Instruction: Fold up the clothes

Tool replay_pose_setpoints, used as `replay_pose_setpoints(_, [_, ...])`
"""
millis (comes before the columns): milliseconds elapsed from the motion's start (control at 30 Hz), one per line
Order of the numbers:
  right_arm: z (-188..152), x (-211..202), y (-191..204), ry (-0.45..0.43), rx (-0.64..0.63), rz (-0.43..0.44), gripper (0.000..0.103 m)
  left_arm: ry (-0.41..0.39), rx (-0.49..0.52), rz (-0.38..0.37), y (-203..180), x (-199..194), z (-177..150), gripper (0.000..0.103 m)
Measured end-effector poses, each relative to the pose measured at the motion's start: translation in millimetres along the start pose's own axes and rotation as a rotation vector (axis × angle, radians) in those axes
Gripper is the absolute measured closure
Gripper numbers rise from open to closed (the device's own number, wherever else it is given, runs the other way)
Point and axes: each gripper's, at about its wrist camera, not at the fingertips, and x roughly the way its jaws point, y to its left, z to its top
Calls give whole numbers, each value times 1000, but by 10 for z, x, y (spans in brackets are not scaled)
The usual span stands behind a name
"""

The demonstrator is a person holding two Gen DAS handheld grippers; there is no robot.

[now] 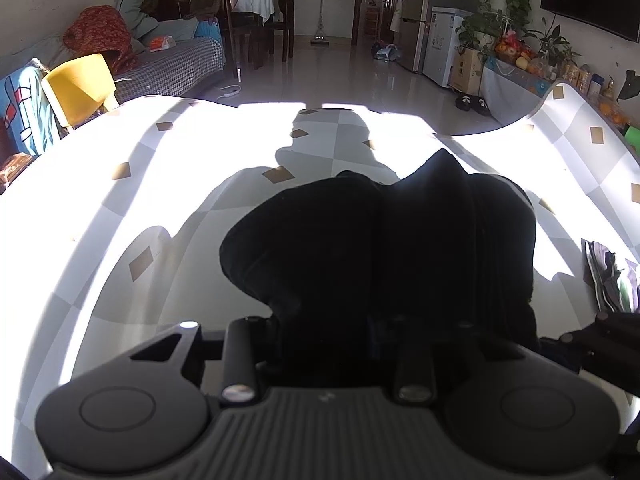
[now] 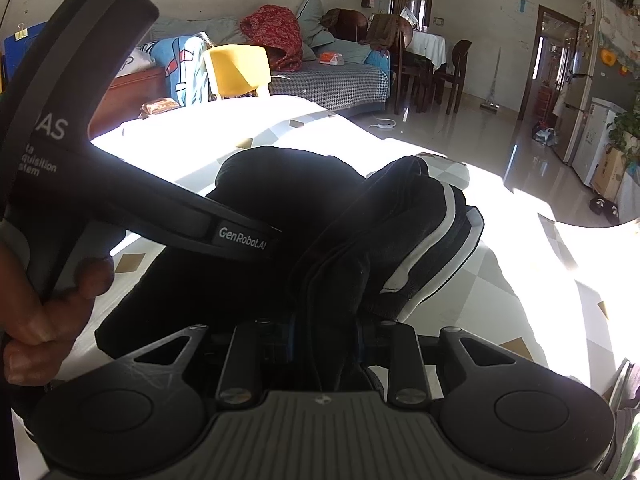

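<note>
A black garment [image 1: 360, 240] lies bunched on the checked tablecloth [image 1: 120, 200]. In the left wrist view it rises straight out of my left gripper [image 1: 328, 332], whose jaws are buried in the dark cloth and closed on it. In the right wrist view the same garment [image 2: 280, 184] shows white stripes [image 2: 424, 248] along a thick folded edge. That edge runs down between the jaws of my right gripper [image 2: 324, 340], which are shut on it. My left gripper [image 2: 272, 242], held by a hand [image 2: 40, 312], reaches in from the left with its tip in the cloth.
A yellow chair [image 1: 80, 84] and a sofa [image 1: 176, 64] piled with cloth stand beyond the table's far left edge. Patterned folded fabric [image 1: 608, 276] lies at the table's right side. Strong sunlight bleaches much of the tablecloth [image 2: 200, 140]. Shiny floor lies past the far edge.
</note>
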Motion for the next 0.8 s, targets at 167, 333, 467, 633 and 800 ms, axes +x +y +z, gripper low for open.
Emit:
replay_pose_setpoints(167, [-6,9,-28,-1,8,-12,77,1,9,-1,-54,66,24,71])
replay_pose_setpoints(333, [-38,38,-94,6,27,-18,77,9,14,-2,-101,136,31,71])
replay_pose_setpoints(467, [-56,79,-127,14,36,-16,77,19,14,3,-110,198,29,71])
replay_pose_setpoints(633, [-76,135,-167,19,47,-11,77,25,16,15,-120,265,37,71])
replay_pose_setpoints(800, [-35,194,-226,15,57,-22,77,24,14,16,-158,333,95,71])
